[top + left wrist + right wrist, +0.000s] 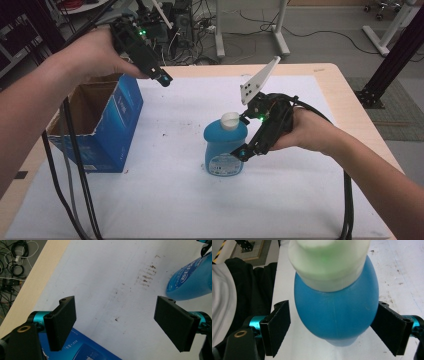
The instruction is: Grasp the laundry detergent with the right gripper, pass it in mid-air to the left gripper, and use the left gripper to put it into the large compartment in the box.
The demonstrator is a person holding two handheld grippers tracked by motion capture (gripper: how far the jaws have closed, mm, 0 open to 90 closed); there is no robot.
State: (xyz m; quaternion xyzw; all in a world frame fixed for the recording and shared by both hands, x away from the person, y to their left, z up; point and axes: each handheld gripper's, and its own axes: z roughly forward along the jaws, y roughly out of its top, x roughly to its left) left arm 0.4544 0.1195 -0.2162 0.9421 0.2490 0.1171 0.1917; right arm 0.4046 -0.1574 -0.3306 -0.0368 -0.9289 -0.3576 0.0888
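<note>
Scene: a person works at a table covered by a white sheet, holding a two-jaw gripper in each hand.
Landmark: a blue bottle with a white cap stands upright near the middle of the sheet; every place below is given relative to it.
Right gripper: just to the right of the bottle, angled down toward its lower body. In the right gripper view the jaws stand spread, one on each side of the bottle. A narrow gap shows on the left side, so the bottle is bracketed, not squeezed. Whether the right jaw touches cannot be told.
Right hand: to the right of the bottle, wrapped around the gripper's body, with the grey three-cornered plate rising above and behind the bottle.
Left gripper: raised in the air, well to the left of the bottle and farther from the person, pointing down toward the sheet. In the left gripper view its jaws are wide apart with nothing between them, only stained sheet below.
Left hand: up and to the left of the bottle, gripping the left gripper.
Box: an open blue cardboard box stands on the sheet to the left of the bottle, well apart from it. Its top flaps are up and its brown inside is visible.
Cables: black cables trail down past the box toward the person.
Stains: brown marks on the sheet lie beside the bottle in the left gripper view.
</note>
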